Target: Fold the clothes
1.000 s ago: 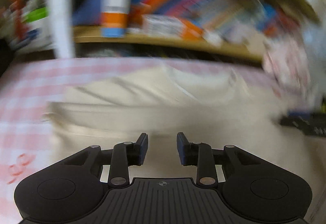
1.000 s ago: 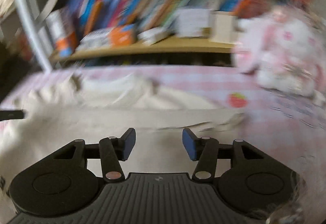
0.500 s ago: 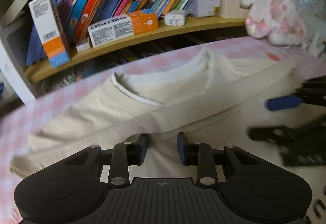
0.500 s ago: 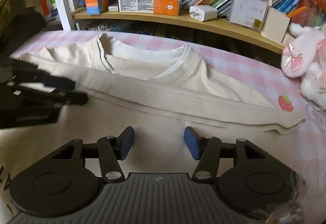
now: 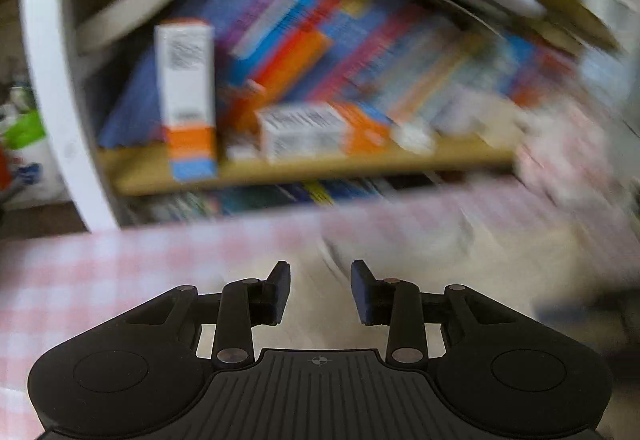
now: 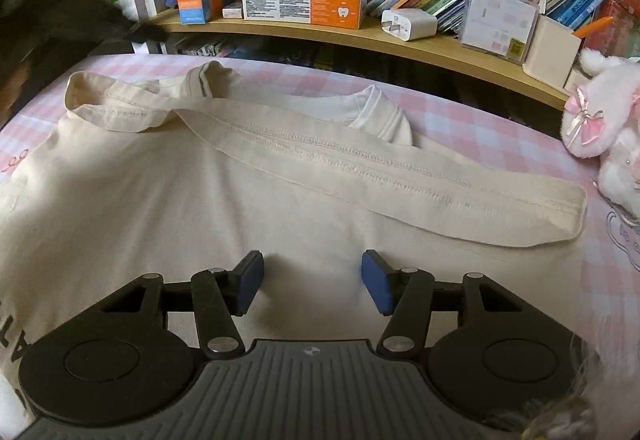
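I'm seeing the right gripper [image 6: 312,282] hovering with jaws apart, gripping nothing, over the cream cotton T-shirt [image 6: 248,200] lying folded on the pink-and-white checked tablecloth [image 6: 500,128]; hem band is lying across it below the collar. Left gripper [image 5: 320,290] is also gaping, empty, view blurring. Beyond, wooden shelf [image 6: 440,50] is carrying orange-and-white toothpaste boxes [image 6: 304,5]

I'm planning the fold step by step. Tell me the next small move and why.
Probably lower the right gripper to pinch the cream shirt by its near fold. Both grippers are open and empty, the hem already lies folded up by the collar, and the left wrist view is blurred.
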Demonstrator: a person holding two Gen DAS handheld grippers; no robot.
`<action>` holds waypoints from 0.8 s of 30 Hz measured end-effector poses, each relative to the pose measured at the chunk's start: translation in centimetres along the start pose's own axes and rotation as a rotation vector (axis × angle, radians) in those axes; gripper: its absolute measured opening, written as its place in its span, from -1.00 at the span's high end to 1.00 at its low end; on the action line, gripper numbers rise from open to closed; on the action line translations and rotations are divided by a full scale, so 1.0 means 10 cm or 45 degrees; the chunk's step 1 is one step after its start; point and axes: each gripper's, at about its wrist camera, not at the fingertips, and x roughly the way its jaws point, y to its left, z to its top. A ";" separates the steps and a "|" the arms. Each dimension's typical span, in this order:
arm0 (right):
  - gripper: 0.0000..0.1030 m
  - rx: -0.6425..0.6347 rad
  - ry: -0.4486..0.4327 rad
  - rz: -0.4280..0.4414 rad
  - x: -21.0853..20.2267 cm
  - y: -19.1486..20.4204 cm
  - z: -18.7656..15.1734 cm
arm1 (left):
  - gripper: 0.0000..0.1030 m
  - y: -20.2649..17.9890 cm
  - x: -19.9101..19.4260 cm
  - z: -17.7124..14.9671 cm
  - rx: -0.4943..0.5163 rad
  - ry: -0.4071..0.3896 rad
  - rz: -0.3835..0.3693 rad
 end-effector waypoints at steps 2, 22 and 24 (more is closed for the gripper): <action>0.18 0.042 -0.002 0.013 0.02 -0.11 0.06 | 0.34 -0.07 -0.02 -0.16 0.067 0.064 -0.043; 0.29 0.262 -0.277 -0.250 -0.07 -0.93 0.51 | 0.34 0.35 0.56 0.14 -0.042 0.145 0.354; 0.28 0.280 -0.256 -0.259 -0.11 -1.00 0.40 | 0.34 0.63 0.43 0.27 -0.192 0.068 0.445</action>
